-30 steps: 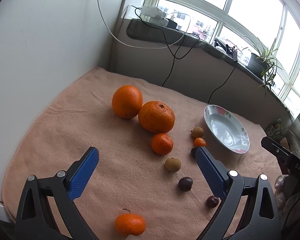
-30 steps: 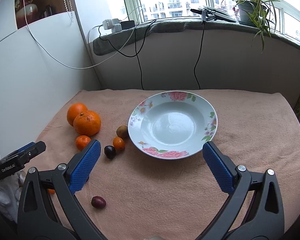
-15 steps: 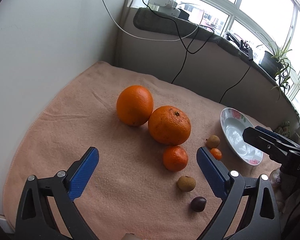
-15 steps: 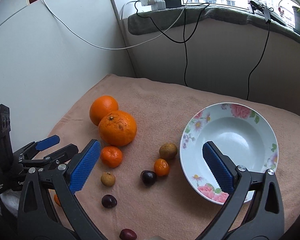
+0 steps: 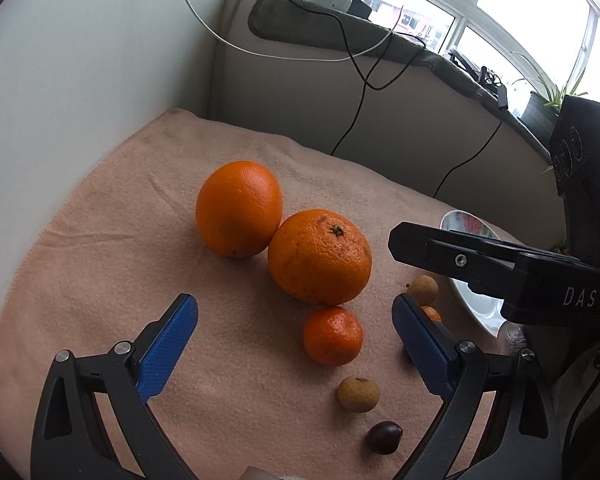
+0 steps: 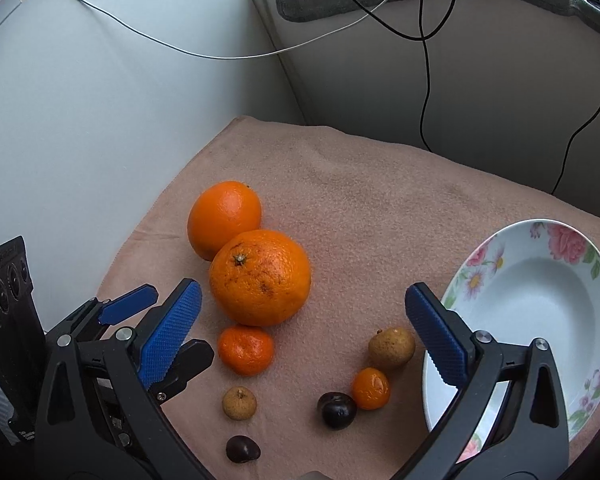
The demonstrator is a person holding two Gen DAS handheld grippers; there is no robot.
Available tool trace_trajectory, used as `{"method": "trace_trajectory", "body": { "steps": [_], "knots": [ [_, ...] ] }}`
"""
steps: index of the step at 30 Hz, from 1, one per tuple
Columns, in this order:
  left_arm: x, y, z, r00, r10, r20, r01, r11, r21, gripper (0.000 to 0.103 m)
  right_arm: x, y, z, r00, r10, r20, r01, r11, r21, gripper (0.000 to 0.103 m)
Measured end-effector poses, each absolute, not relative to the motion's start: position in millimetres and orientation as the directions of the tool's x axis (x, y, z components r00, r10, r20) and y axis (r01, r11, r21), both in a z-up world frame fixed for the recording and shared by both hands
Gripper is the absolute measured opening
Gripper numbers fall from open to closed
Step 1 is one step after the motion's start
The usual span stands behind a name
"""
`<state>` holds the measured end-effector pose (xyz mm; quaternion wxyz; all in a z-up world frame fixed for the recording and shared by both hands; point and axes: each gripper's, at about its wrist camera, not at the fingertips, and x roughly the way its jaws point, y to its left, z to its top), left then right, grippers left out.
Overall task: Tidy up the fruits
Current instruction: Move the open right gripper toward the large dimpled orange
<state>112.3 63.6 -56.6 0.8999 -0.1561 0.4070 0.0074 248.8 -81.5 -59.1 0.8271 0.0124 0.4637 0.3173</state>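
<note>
Hovering gaping, both tools [image 6: 302, 320] above fruit [image 6: 260, 278].

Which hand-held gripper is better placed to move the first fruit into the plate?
Probably the right hand-held gripper: open, with small fruits between its fingers and the empty plate beside it. The left hand-held gripper sits farther away.

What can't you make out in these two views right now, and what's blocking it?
- Plate, left wrist view: mostly hidden behind the right gripper.
- Plate, right wrist view: near rim covered by a finger; right side cut off.
- Tiny orange fruit, left wrist view: half hidden by a finger.
</note>
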Motion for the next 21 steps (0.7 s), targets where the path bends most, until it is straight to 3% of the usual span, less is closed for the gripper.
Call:
{"method": "trace_trajectory", "body": {
  "steps": [5, 9, 17, 19, 21],
  "knots": [
    [118, 68, -54, 0.678, -0.129, -0.724, -0.138, 0.945, -0.298, 0.097, 256, -72, -62, 0.335, 0.556, -0.761, -0.525, 0.781, 0.339, 0.103],
    [123, 68, -55, 0.666, -0.138, -0.733, -0.124, 0.949, -0.291, 0.086, 261, -68, -68, 0.310, 0.558, -0.770, -0.520, 0.777, 0.354, 0.103],
    [141, 67, -59, 0.642, -0.185, -0.744, -0.105, 0.940, -0.325, 0.086, 272, -53, -82, 0.230, 0.575, -0.785, -0.532, 0.750, 0.393, 0.098],
    [145, 67, -59, 0.638, -0.193, -0.745, -0.101, 0.939, -0.330, 0.084, 277, -47, -86, 0.204, 0.575, -0.792, -0.532, 0.745, 0.403, 0.092],
    [150, 67, -60, 0.631, -0.204, -0.748, -0.095, 0.937, -0.336, 0.077, 281, -42, -90, 0.171, 0.581, -0.796, -0.531, 0.735, 0.423, 0.090]
  ]
}}
